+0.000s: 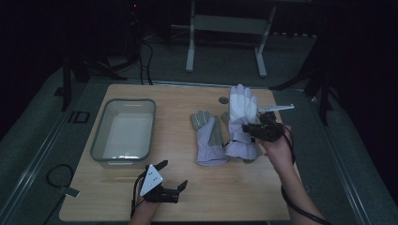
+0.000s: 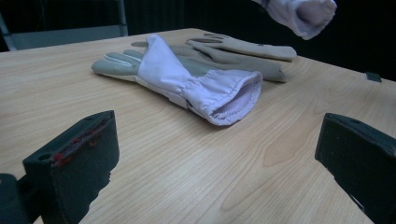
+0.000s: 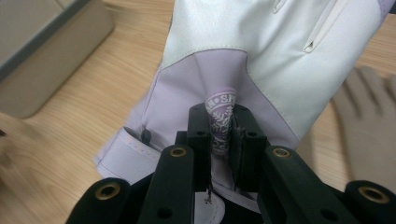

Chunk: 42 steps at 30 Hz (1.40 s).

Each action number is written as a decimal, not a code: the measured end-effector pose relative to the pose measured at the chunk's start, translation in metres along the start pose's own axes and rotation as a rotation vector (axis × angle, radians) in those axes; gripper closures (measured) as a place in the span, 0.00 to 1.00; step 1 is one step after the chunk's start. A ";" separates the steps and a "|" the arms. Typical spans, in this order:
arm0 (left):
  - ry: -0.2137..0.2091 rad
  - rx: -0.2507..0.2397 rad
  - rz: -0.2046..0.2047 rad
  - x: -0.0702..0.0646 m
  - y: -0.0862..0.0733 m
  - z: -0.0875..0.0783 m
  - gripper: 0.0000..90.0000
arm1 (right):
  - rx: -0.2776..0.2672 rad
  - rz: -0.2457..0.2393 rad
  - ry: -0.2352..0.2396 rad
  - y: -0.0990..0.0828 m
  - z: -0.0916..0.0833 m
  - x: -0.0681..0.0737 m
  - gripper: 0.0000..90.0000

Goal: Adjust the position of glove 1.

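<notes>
High view shows the right tongs right of frame centre, pinched on a white-and-lilac glove and holding it up off the surface, its fingers pointing toward the top of the frame. In the right gripper view the jaws stand narrow, with a fold of that glove's lilac back and its round logo patch squeezed between them. The step in hand looks like carrying this glove away after a pickup.

A likely next move is a swing to the left of the frame toward the clear bin at centre left. That calls for keeping the pinch firm and the dangling cuff high enough to pass the bin's rim.

A second glove lies flat, grey palm up, just left of the lifted one and right on that path, so a low cuff could drag it. Left tongs rest at the lower middle of the high view, jaws wide and holding nothing, well short of the bin. In the left gripper view the lying glove sits beyond them.
</notes>
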<state>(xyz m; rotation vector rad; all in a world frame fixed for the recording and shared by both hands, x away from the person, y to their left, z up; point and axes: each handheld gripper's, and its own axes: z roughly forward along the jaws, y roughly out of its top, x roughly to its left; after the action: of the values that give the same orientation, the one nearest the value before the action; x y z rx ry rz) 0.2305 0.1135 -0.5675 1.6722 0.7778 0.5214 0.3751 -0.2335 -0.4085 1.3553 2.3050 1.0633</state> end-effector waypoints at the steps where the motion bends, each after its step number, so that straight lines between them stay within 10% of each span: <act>1: 0.000 0.000 0.001 0.000 0.000 0.000 0.00 | 0.007 -0.006 0.004 0.003 0.004 0.005 0.89; 14: -0.004 0.005 0.004 0.000 0.000 0.000 0.00 | 0.078 -0.022 0.038 0.014 0.053 0.050 0.88; 42: -0.008 0.012 0.006 0.000 0.000 0.001 0.00 | 0.213 -0.020 -0.006 -0.013 0.129 0.052 0.75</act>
<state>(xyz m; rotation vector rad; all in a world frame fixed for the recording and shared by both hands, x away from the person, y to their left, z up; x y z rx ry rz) 0.2312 0.1124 -0.5673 1.6868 0.7717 0.5149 0.4108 -0.1344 -0.5007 1.4031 2.4802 0.8259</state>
